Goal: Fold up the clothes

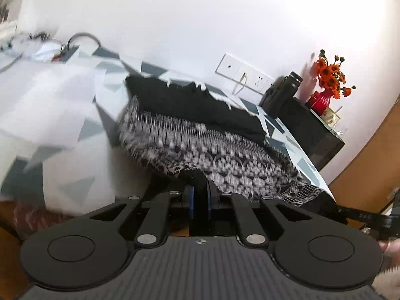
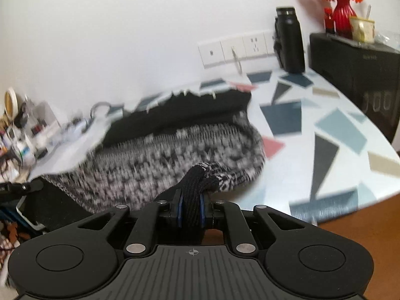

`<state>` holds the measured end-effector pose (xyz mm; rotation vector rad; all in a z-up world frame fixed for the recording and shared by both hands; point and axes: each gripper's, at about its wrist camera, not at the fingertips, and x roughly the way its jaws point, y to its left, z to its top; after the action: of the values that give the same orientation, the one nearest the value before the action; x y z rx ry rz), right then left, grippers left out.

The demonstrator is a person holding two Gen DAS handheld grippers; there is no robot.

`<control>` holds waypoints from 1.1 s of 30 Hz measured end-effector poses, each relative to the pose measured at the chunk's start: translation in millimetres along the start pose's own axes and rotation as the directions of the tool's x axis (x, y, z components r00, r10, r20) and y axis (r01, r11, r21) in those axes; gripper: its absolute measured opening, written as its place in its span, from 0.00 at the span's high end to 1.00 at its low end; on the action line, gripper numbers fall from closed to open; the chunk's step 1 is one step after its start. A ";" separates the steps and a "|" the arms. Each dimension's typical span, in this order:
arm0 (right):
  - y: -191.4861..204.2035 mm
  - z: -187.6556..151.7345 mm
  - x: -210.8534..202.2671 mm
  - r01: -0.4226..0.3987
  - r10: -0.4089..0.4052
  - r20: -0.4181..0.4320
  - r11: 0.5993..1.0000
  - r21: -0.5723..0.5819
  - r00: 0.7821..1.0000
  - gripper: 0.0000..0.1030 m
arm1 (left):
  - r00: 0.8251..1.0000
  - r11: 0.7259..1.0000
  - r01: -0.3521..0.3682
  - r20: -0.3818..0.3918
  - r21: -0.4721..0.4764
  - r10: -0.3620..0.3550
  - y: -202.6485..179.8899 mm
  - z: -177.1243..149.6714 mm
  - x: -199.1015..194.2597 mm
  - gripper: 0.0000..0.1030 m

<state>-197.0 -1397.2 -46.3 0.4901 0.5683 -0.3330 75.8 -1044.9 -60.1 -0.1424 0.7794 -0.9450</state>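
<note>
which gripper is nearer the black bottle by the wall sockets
Right. The right gripper, shut on the sweater, has the black bottle just ahead to its right. The left gripper holds the sweater's other end, farther off.

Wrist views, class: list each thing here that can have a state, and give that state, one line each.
Left tool: shut on the sweater's black edge.
Right tool: shut on the sweater's black edge.
Sweater: partly folded, near edge lifted off the table.
Black bottle: upright, capped.
Red vase: upright, holding orange flowers.
</note>
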 end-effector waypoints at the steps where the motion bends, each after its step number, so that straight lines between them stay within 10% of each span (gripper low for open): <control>1: -0.5 10.3 0.8 -0.010 0.010 0.010 1.000 0.029 1.000 0.89 | 1.000 1.000 0.003 0.011 0.004 -0.003 -1.2 8.1 0.9 0.91; 18: 16.1 112.6 11.6 -0.019 0.013 0.169 0.999 0.033 0.986 0.89 | 0.986 0.997 -0.011 0.168 0.076 -0.002 -6.7 94.4 10.4 0.91; 33: -18.3 205.0 117.7 -0.034 0.020 0.206 0.997 0.066 0.978 0.89 | 0.973 0.992 -0.070 0.225 0.102 0.045 7.8 182.5 103.9 0.91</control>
<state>-23.3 -1539.8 29.1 0.5232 0.3500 -0.3733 236.1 -1159.6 12.8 -0.1268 0.5212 -0.8968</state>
